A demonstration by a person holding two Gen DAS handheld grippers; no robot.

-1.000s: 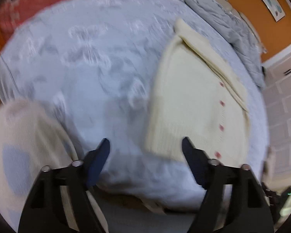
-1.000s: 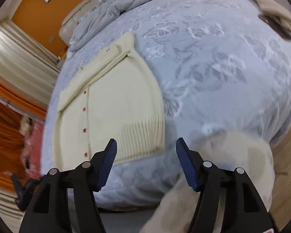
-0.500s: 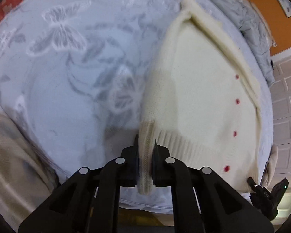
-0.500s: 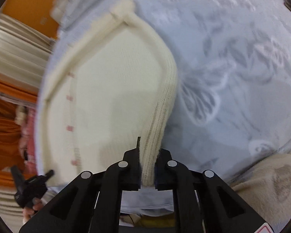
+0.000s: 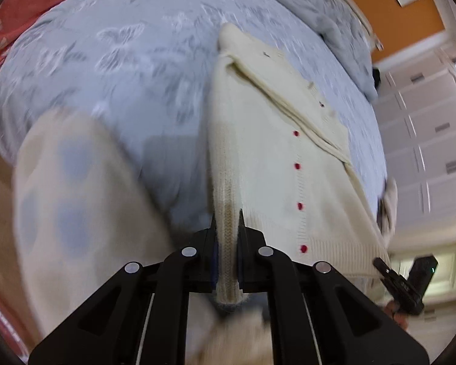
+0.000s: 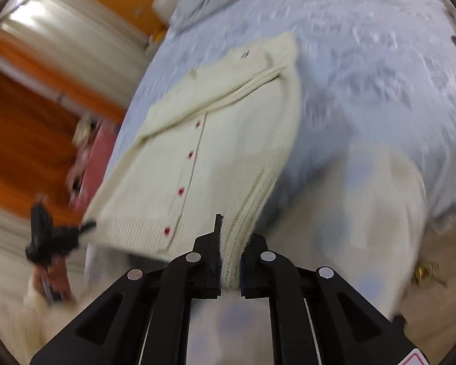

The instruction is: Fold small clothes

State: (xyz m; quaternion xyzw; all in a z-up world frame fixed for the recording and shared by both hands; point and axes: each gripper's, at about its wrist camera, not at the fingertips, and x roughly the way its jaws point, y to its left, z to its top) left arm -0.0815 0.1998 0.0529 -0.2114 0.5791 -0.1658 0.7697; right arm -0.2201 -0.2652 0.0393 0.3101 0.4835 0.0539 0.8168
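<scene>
A cream knitted cardigan (image 5: 276,164) with red buttons lies on a pale blue butterfly-print bedspread (image 5: 130,70). My left gripper (image 5: 227,243) is shut on the ribbed hem corner at its left side and lifts it off the bed. In the right wrist view the same cardigan (image 6: 215,140) has its other hem corner pinched in my shut right gripper (image 6: 230,249). The hem hangs raised between both grippers; the collar end still rests on the bed. Each gripper shows in the other's view, right (image 5: 407,283) and left (image 6: 54,237).
A crumpled grey blanket (image 5: 319,6) lies at the head of the bed. A cream garment with blue patches (image 5: 76,200) sits blurred near me. A red cloth (image 5: 18,9) lies beyond the bed's left edge. White cupboards (image 5: 425,127) and orange curtains (image 6: 24,140) flank the bed.
Both grippers went from open above the hem to shut on its corners, then pulled the hem up and back toward me.
</scene>
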